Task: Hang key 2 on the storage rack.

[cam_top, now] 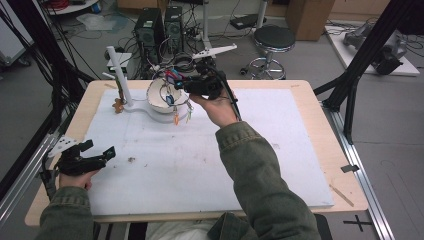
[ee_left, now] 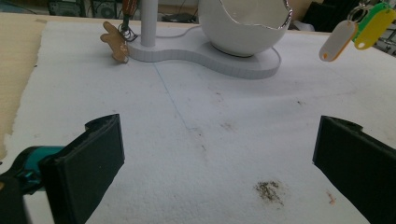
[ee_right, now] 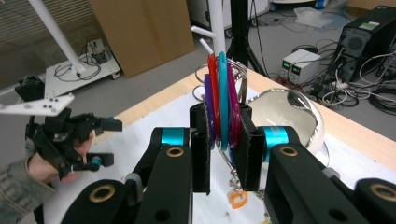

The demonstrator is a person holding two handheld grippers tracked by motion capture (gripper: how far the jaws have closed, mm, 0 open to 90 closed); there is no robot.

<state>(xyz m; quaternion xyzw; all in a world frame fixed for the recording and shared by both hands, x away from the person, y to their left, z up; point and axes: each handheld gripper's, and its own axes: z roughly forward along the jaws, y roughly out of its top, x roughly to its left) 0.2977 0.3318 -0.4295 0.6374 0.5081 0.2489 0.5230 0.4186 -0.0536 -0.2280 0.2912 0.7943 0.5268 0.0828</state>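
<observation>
Right gripper view: the right hand-held gripper (ee_right: pixel 223 154) clamps a bunch of coloured key tags (ee_right: pixel 222 105), their lower ends hidden behind its jaws. Beyond sits the white bowl (ee_right: pixel 299 116), partly cut off. Farther left, the left hand-held gripper (ee_right: pixel 95 142) stands wide, empty.

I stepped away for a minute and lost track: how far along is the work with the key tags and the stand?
Done: one brown tag hangs at the white stand's post.
In hand: the right hand-held gripper is shut on a bunch of coloured key tags, lifted by the white bowl.
Left: that bunch looks yet to be hung or put down; the left hand-held gripper waits open.
</observation>
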